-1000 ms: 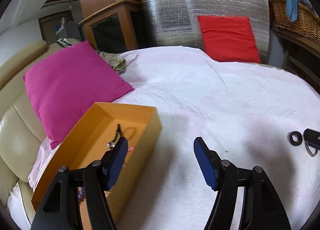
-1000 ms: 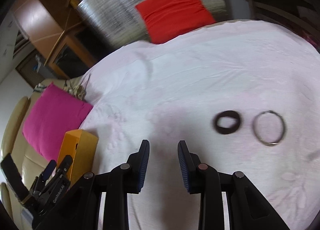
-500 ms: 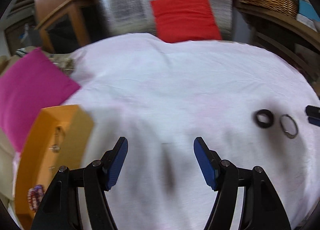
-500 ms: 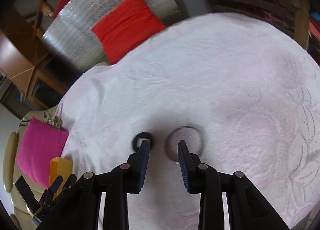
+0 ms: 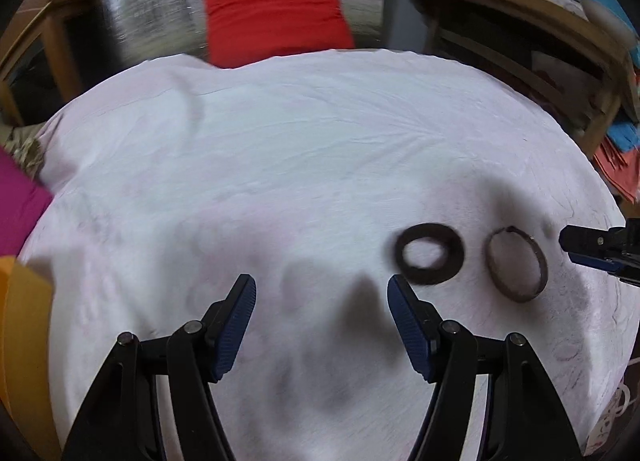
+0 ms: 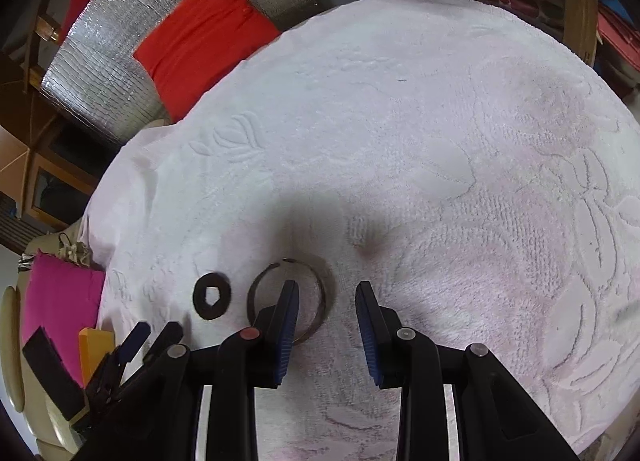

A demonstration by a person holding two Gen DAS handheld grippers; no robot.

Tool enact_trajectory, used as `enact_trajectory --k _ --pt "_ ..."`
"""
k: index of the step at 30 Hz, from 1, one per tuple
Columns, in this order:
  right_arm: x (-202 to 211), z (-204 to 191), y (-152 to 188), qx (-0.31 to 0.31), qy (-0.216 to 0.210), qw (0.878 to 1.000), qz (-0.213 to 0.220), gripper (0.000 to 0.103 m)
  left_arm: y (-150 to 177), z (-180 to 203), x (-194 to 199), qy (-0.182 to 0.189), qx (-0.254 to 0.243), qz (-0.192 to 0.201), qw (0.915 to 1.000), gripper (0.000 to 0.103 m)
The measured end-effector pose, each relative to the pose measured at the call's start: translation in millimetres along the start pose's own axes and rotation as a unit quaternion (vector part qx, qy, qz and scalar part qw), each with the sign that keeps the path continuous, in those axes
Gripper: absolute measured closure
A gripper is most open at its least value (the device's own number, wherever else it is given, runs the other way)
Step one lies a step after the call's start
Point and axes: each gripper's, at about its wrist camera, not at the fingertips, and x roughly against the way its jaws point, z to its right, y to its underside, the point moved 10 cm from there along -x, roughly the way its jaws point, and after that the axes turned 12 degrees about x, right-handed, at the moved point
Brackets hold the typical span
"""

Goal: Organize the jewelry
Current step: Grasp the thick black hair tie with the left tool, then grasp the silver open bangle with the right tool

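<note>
Right wrist view: right gripper [image 6: 327, 293] hangs spread, its left finger inside the bangle [image 6: 287, 298] lying on the bed [image 6: 440, 121]. Straddle the near rim (thin metal), press down, then pinch. Left gripper [image 5: 322, 293] is spread, empty.

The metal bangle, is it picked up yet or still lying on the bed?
Lying flat. The bangle rests on the white cover beside the black ring; the open right gripper has one finger over it, not closed.

My left gripper [image 5: 322, 315] swings away from the orange box [image 5: 22, 341] toward the black ring [image 5: 430, 253]; my right gripper [image 6: 326, 319] widens, now straddling the metal bangle [image 6: 287, 301] rim.
</note>
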Motion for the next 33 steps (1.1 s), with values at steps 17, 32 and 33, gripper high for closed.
enact_trajectory --k 17,32,33 --pt "-4.0 10.8 -4.3 0.008 -0.008 1.0 -0.005 0.071 2.1 35.4 -13.1 0.068 0.032 -0.022 0.9969 0.032" --pt "-9.0 -0.7 1.1 0.023 -0.015 0.999 -0.017 0.071 -0.8 28.9 -5.5 0.077 0.008 -0.008 0.997 0.095" --pt "-10.1 -3.2 1.4 0.026 -0.015 0.999 -0.018 0.065 -1.1 26.4 -4.7 0.074 0.008 -0.007 0.9972 0.096"
